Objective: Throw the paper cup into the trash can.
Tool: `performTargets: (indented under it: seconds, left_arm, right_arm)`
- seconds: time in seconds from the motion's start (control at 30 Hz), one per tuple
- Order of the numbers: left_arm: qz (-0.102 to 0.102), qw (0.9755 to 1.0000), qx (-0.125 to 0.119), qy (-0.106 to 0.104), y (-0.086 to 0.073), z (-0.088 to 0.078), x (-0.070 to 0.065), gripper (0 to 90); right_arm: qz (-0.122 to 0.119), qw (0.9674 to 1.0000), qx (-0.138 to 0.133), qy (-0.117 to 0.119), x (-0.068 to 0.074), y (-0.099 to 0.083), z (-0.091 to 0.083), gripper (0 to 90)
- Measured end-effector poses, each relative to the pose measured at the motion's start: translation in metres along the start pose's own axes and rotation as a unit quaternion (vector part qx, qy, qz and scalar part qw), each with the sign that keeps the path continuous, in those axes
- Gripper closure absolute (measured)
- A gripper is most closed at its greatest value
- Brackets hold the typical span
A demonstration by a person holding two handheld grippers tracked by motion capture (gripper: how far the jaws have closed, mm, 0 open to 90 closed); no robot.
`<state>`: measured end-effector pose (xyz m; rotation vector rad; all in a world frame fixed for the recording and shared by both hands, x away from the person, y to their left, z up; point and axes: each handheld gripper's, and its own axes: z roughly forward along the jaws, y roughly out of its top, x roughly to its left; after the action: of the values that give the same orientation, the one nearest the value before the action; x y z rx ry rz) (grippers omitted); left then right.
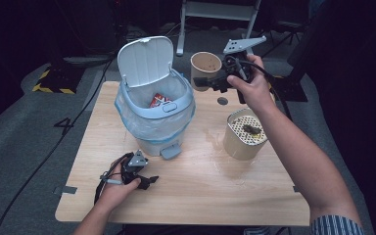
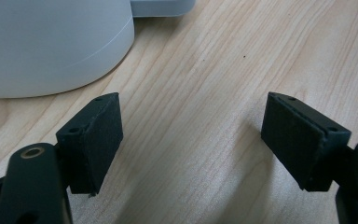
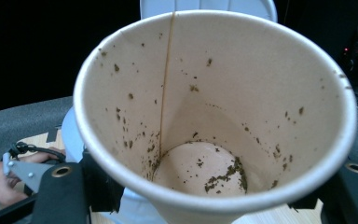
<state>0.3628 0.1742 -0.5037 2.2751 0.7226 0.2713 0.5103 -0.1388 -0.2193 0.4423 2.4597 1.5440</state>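
My right gripper (image 1: 201, 82) is shut on a paper cup (image 1: 205, 65) and holds it upright in the air beyond the table's far edge, right of the bin. In the right gripper view the cup (image 3: 214, 116) is flecked inside with wet tea leaves, with a jaw against each side of its base. A small white pedal bin (image 1: 154, 122) with a clear liner stands at the table's middle left, its lid (image 1: 144, 59) up. My left gripper (image 1: 149, 181) rests open on the wood in front of the bin, nothing between its pads (image 2: 95, 140).
A second paper cup (image 1: 245, 133) topped with a perforated strainer holding tea leaves stands at the right of the table (image 1: 200, 191). A red packet (image 1: 160, 100) lies inside the bin. The bin's wall (image 2: 51, 42) is close to my left gripper.
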Motion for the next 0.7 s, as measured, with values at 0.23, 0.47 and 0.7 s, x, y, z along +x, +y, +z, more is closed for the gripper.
performTargets:
  seconds: [0.23, 0.47, 0.7]
  left_arm:
    - [-0.001, 1.0000, 0.000, -0.002, 0.000, 0.000, 0.000, 21.0]
    - [-0.001, 1.0000, 0.000, -0.002, 0.000, 0.000, 0.000, 21.0]
    - [-0.001, 1.0000, 0.000, -0.002, 0.000, 0.000, 0.000, 21.0]
  right_arm:
    - [-0.006, 0.9999, 0.015, -0.001, 0.004, 0.007, 0.028, 29.7]
    - [0.001, 0.9998, 0.016, 0.006, 0.004, 0.012, 0.050, 29.8]
    - [-0.001, 0.9998, 0.020, 0.007, 0.007, 0.018, 0.070, 29.6]
